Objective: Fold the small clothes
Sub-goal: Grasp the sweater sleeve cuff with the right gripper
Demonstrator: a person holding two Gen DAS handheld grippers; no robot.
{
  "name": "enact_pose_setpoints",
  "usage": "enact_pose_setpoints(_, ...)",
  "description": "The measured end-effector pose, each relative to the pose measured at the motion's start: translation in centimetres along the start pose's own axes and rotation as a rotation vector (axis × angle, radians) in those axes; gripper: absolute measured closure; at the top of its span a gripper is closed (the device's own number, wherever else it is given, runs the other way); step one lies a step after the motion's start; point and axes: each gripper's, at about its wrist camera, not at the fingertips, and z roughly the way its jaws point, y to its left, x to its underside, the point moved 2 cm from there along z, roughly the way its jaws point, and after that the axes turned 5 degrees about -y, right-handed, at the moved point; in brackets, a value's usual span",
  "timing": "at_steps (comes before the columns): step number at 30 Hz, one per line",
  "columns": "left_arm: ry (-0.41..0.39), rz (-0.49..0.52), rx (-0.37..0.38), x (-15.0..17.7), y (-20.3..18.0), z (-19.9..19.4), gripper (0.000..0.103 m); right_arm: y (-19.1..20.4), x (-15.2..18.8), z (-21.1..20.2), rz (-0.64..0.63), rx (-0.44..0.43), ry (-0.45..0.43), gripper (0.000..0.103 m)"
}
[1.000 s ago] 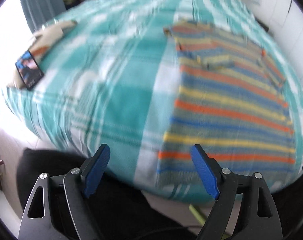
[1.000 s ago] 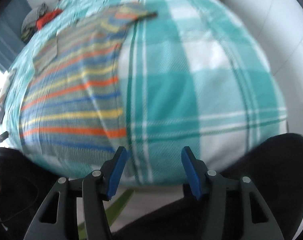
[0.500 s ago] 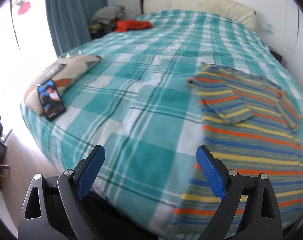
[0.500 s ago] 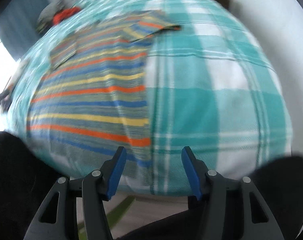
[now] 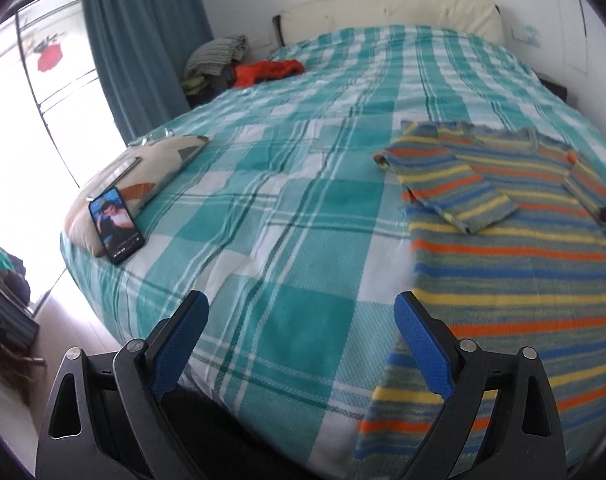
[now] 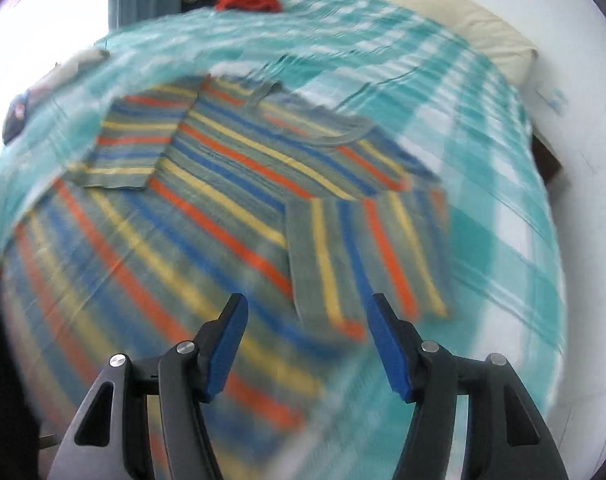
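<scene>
1. My left hand-held gripper (image 5: pixel 301 344) is wide open and holds nothing. It hangs over the near edge of the bed with the teal and white checked cover (image 5: pixel 303 208).
2. My right hand-held gripper (image 6: pixel 306 346) is open too, and empty. It hangs over the striped knit sweater in grey, blue, orange and yellow (image 6: pixel 207 200), just before its folded-in sleeve.
3. The sweater lies flat on the bed with both sleeves folded in, so I think the body fold comes next.
4. Next I must grab the bottom hem with both and lift it up to the collar.
5. I can read no words. The black phone (image 5: pixel 116 230) shows only a picture.
</scene>
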Motion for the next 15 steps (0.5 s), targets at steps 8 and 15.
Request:
enact_pose_setpoints(8,0.041,-0.074,0.004,0.4,1.2,0.6,0.007,-8.9,0.9,2.0,0.402,0.016,-0.024,0.100)
enact_pose_setpoints(15,0.130,-0.183,0.076,0.9,2.1,2.2,0.007,-25.7,11.9,-8.1,0.893,0.207,-0.089,0.100)
